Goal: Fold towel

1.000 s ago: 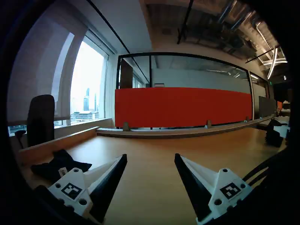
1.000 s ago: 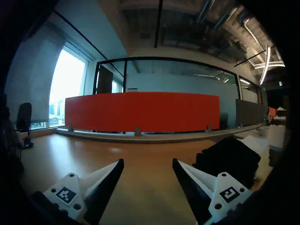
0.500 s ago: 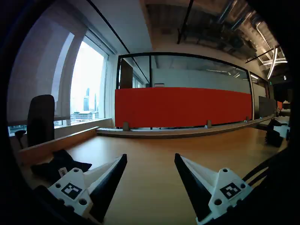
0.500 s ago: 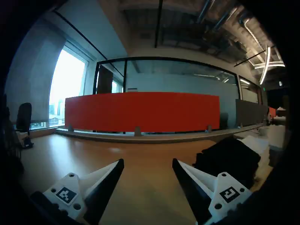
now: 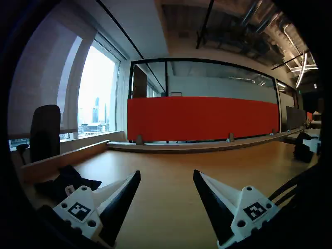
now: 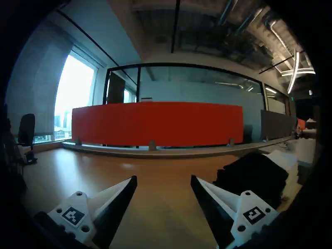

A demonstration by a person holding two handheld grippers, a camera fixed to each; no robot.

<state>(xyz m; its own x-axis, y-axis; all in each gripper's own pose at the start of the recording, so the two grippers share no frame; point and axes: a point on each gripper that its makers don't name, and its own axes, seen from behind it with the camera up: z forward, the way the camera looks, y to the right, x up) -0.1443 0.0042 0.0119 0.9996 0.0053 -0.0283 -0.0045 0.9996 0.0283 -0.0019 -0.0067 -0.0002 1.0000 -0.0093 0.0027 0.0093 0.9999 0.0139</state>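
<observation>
In the left gripper view my left gripper is open low over the wooden table, nothing between its fingers. A crumpled dark towel lies on the table to its left, just beyond the left finger. In the right gripper view my right gripper is open too, with bare table between its fingers. A stack of folded dark towels sits on the table just beyond the right finger. The same dark stack shows far off at the right of the left gripper view.
A red partition runs along the table's far edge, with glass walls behind. A black office chair stands by the window at left. White folded cloth lies behind the dark stack. A raised wooden ledge borders the table's left side.
</observation>
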